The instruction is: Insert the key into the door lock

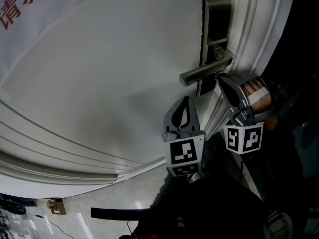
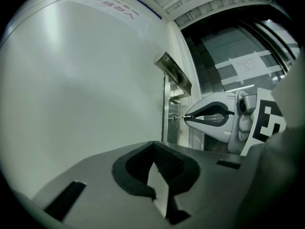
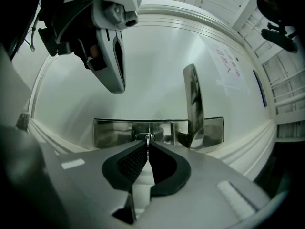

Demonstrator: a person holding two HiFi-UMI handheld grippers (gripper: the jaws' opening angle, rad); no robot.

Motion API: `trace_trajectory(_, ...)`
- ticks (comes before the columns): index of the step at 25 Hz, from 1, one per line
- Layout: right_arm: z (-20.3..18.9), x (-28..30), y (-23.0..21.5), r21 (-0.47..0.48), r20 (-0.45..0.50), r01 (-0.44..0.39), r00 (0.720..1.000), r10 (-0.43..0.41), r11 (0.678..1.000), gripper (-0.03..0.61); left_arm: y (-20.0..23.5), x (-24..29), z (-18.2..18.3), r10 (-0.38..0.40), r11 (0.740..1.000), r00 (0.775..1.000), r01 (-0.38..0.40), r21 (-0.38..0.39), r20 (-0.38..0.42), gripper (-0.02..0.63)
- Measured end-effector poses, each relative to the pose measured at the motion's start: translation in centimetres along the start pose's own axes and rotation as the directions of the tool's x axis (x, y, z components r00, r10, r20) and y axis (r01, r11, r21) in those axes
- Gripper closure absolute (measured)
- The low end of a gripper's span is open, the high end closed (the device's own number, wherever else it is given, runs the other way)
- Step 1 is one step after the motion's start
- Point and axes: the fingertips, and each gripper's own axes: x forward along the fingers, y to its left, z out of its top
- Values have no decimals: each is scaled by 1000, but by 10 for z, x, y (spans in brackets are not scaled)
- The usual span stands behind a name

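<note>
A steel lock plate (image 1: 215,19) with a lever handle (image 1: 204,72) sits on the white door (image 1: 99,73). My right gripper (image 1: 222,78) is just under the handle, against the plate. It is shut on a thin key (image 3: 148,138), whose tip is at the round keyhole (image 3: 141,137) in the lock plate (image 3: 114,132). How deep the key sits is hidden. The left gripper view shows the key (image 2: 179,118) touching the lock plate (image 2: 170,123) from the side. My left gripper (image 1: 187,99) points at the door below the handle, shut and holding nothing.
The moulded door frame (image 1: 249,34) runs right beside the lock. A hand (image 1: 256,91) holds the right gripper. A notice with red characters (image 1: 25,1) hangs on the door's upper left. Floor with a cable (image 1: 55,223) shows at the bottom left.
</note>
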Motion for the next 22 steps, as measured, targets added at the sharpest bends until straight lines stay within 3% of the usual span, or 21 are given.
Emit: trace_trajectory(22,0,-1,0,-13,-7,-6,1000,6,1000,566,-5,2,3,-18,1000,1000,18,-5,3,612)
